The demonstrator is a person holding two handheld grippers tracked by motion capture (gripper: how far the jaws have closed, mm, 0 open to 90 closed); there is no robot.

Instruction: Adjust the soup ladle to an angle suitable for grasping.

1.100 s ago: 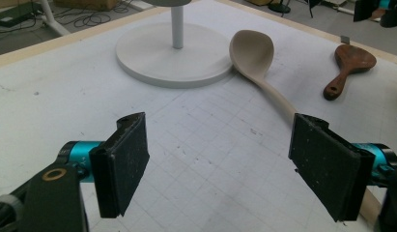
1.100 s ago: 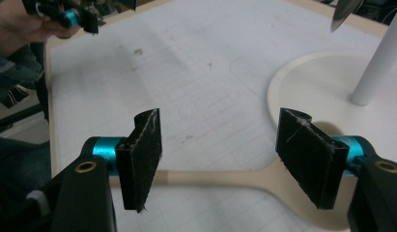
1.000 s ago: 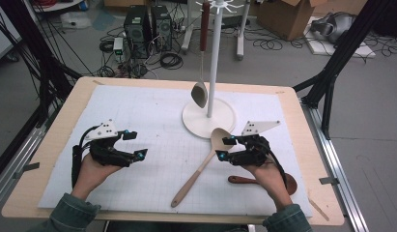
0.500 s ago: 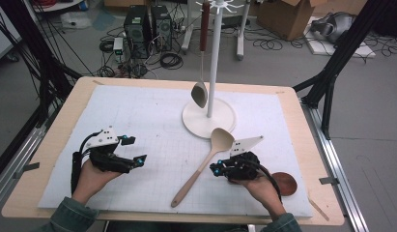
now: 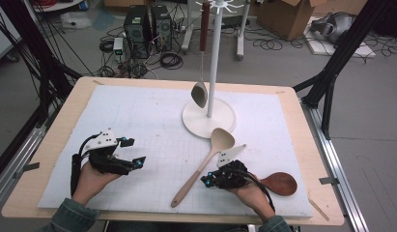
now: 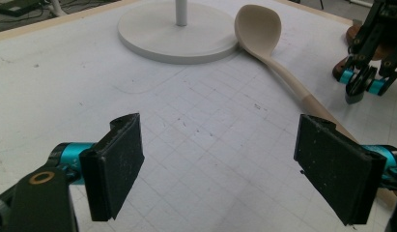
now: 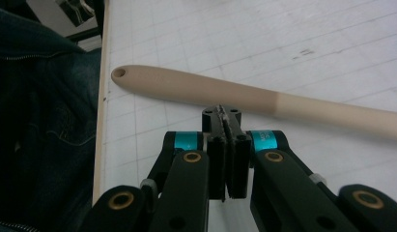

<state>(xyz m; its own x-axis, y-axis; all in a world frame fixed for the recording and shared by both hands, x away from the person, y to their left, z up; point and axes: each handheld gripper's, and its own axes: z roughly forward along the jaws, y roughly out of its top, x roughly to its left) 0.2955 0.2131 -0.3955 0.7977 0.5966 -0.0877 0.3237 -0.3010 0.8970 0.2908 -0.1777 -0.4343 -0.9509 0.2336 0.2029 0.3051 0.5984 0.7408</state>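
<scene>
The long pale wooden spoon (image 5: 202, 166) looked light, stiff, smooth; best gripped mid-handle. Right tool (image 7: 228, 116) was pressed together, empty; left tool (image 6: 220, 159) was spread.

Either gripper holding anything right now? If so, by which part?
Nothing held. Right gripper has just closed, fingers together and empty, just short of the pale wooden spoon handle. Left gripper is open over bare mat.
</scene>
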